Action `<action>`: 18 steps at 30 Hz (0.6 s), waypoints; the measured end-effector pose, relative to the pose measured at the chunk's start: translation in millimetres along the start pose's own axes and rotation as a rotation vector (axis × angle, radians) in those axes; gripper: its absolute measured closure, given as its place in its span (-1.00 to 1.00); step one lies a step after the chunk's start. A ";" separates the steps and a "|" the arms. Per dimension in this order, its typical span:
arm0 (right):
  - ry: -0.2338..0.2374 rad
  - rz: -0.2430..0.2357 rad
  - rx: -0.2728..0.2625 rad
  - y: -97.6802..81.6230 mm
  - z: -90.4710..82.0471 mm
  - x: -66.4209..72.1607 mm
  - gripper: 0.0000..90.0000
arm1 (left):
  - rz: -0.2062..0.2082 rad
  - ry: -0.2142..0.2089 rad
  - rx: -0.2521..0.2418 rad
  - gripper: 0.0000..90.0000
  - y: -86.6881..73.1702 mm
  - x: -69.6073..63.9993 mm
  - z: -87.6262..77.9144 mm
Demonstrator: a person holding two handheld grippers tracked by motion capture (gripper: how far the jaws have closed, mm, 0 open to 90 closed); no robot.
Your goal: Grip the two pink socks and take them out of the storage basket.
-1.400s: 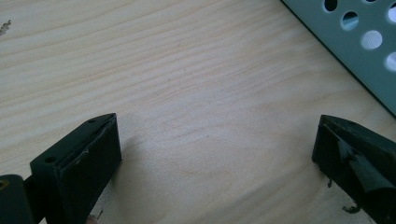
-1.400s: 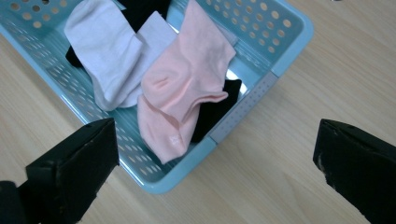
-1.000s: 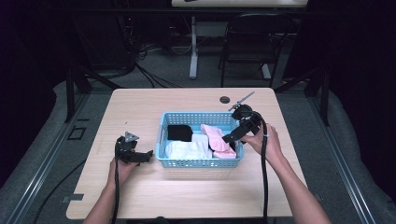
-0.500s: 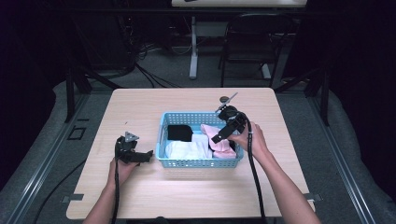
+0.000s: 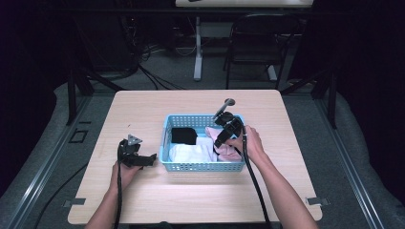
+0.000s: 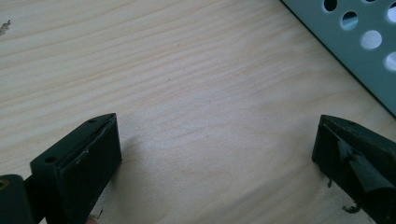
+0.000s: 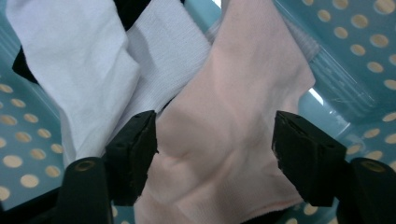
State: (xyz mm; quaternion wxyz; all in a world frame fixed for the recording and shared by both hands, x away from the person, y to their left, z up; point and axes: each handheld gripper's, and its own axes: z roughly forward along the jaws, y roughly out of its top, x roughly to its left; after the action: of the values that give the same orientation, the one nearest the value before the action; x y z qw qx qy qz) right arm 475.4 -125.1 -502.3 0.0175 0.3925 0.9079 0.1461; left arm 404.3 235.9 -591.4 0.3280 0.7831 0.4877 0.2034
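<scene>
Right gripper [image 7: 215, 149] down inside the blue basket [image 5: 165, 143], jaws just been closing and now straddling the pink sock [image 7: 233, 116] without yet pinching it, white socks [image 7: 84, 70] beside its left jaw; left gripper [image 6: 215, 154] released, resting on the table [image 6: 187, 70].

You see the table [image 5: 200, 191] brightly lit from above amid dark surroundings; both gripper views are soft and slightly blurred.
</scene>
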 end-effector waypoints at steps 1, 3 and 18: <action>-0.010 0.001 0.026 2.5 4.2 -2.1 -0.14 | 0.000 0.000 0.000 -0.97 0.0 0.0 0.0; -0.011 0.013 0.020 2.4 6.0 -2.6 -0.08 | 0.000 0.000 -0.002 -0.97 0.0 0.0 0.1; -0.015 0.074 0.014 -1.6 8.6 -13.1 0.89 | 0.000 0.000 -0.001 -0.97 0.0 0.0 0.1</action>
State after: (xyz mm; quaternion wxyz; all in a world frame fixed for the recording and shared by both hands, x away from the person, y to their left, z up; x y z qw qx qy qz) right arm 484.6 -133.4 -512.1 0.0163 0.4271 0.8936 0.1374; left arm 404.4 235.9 -591.5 0.3283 0.7829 0.4877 0.2033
